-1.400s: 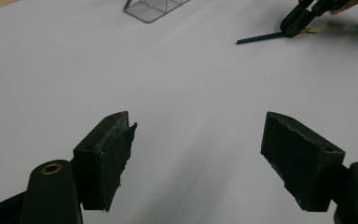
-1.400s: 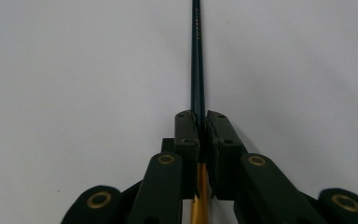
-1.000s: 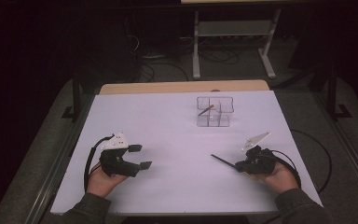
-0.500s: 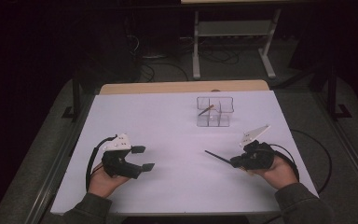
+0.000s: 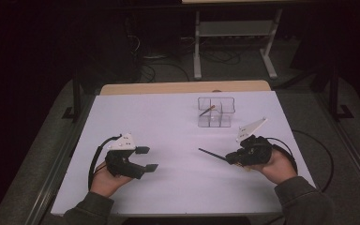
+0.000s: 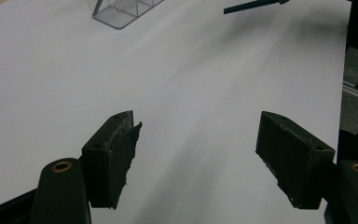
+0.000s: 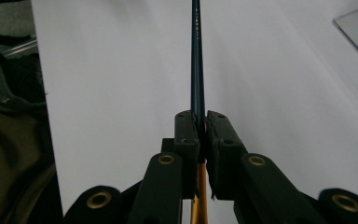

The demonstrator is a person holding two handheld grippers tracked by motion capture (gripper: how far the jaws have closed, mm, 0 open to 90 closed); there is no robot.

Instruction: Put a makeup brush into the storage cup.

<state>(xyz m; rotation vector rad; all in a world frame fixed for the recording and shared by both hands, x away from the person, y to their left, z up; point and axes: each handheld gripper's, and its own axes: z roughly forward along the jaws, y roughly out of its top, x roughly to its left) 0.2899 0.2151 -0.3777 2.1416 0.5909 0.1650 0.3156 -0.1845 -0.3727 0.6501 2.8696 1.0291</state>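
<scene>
**Right gripper clamped on thin dark stick, left gripper wide open and empty**

Right gripper (image 5: 232, 158): jaws closed tight on a thin dark stick (image 5: 212, 154), pencil- or brush-like. In the right gripper view the right gripper (image 7: 200, 128) has both pads pressed on the stick (image 7: 196, 56); the dark blue-green shaft runs straight out ahead of the jaws, and an orange-yellow section shows behind them. In the high view the stick points left and slightly away from the person, over the white table (image 5: 168, 122); can't tell if the tip touches the surface. The right hand (image 5: 274, 164) wraps the gripper body from behind, forearm entering from the bottom right, grey plate tilted up toward the clear box.

Clear box (image 5: 216, 111): a divided transparent organizer on the table, near the right gripper and beyond it. A short brownish stick (image 5: 206, 110) leans in its left compartment.

Left gripper (image 5: 147, 159): well apart from the clear box, toward the near left of the table. Jaws spread wide, nothing between them. The left gripper view shows the left gripper (image 6: 198, 156) over bare white table (image 6: 51, 84), clear box (image 6: 121, 9) at the top edge, stick tip (image 6: 251, 5) at top right. The left hand (image 5: 105, 176) holds it from below, jaws aimed right toward the other gripper.
</scene>
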